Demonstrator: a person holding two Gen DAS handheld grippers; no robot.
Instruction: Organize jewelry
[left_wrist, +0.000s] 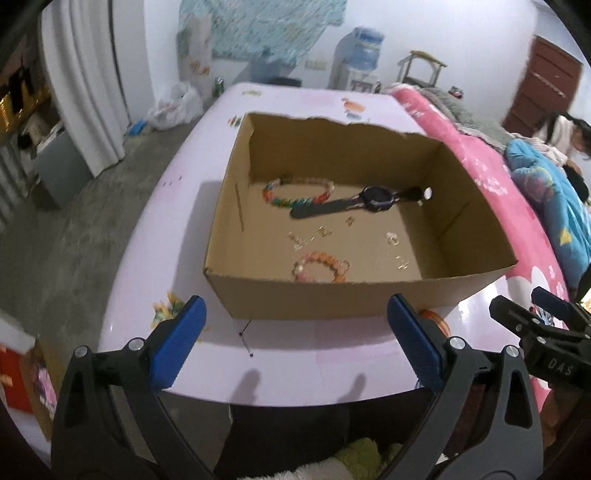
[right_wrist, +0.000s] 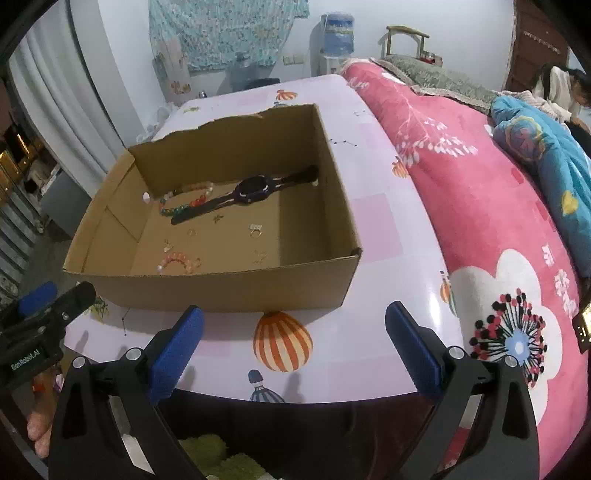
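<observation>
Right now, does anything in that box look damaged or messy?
Yes. The cardboard box's far wall has a ragged, torn top edge. Inside, the watch lies with its strap across one end of the multicoloured bead bracelet.

Pink floral blanket (right_wrist: 480, 206) beside table (right_wrist: 388, 229); water dispenser (left_wrist: 364, 51) by far wall; brown door (left_wrist: 543, 85).

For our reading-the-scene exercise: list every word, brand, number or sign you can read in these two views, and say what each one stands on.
"DAS" on the black body of the right tongs, seen in the left wrist view.
"GenRobot.AI" on the black body of the left tongs, seen in the right wrist view.
White characters on the pink blanket: too distorted to read.
Cardboard box and watch: no readable text.
</observation>
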